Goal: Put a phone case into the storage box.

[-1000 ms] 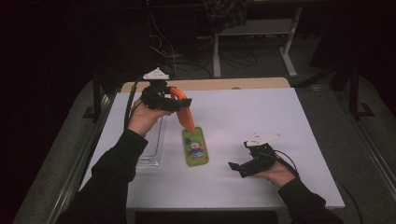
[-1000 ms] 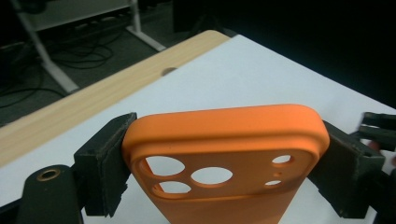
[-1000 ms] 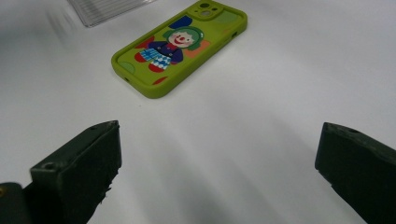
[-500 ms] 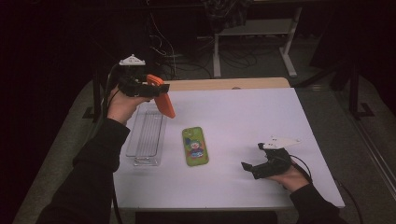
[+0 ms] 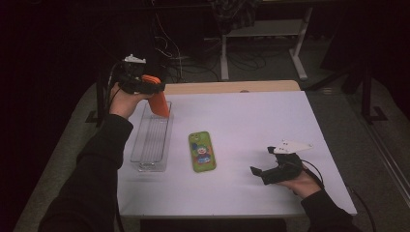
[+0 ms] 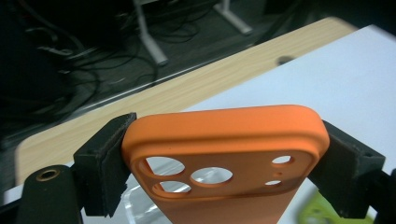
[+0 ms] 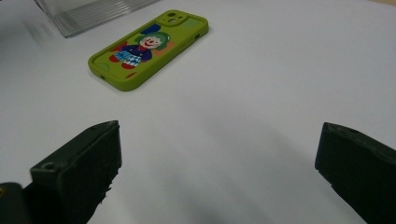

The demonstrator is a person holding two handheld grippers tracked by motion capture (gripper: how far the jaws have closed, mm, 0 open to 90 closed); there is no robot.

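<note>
Clamping across the width of an orange phone case (image 6: 224,154), the left tool (image 6: 224,163) is held raised above the far left corner of the table (image 5: 270,121). In the left gripper view the two black jaws are pressed against opposite long edges of the case, near the end with the camera cut-outs. In the high view the orange phone case (image 5: 158,103) is seen hanging tilted from the left tool (image 5: 152,88), with its lower end over the far end of a clear plastic tray (image 5: 152,140). The tray is set lengthwise along the left side of the table.

A green phone case (image 5: 201,151) printed with a clown figure is laid flat on the table just to the right of the tray, apart from it. In the right gripper view the green phone case (image 7: 149,49) is seen ahead and to the left of the jaws, with a corner of the tray (image 7: 88,14) beyond it.

The right tool (image 5: 263,171) is held low at the near right of the table, in the right hand (image 5: 302,181). Its jaws are spread wide, with bare table surface between them, and nothing is gripped.
</note>
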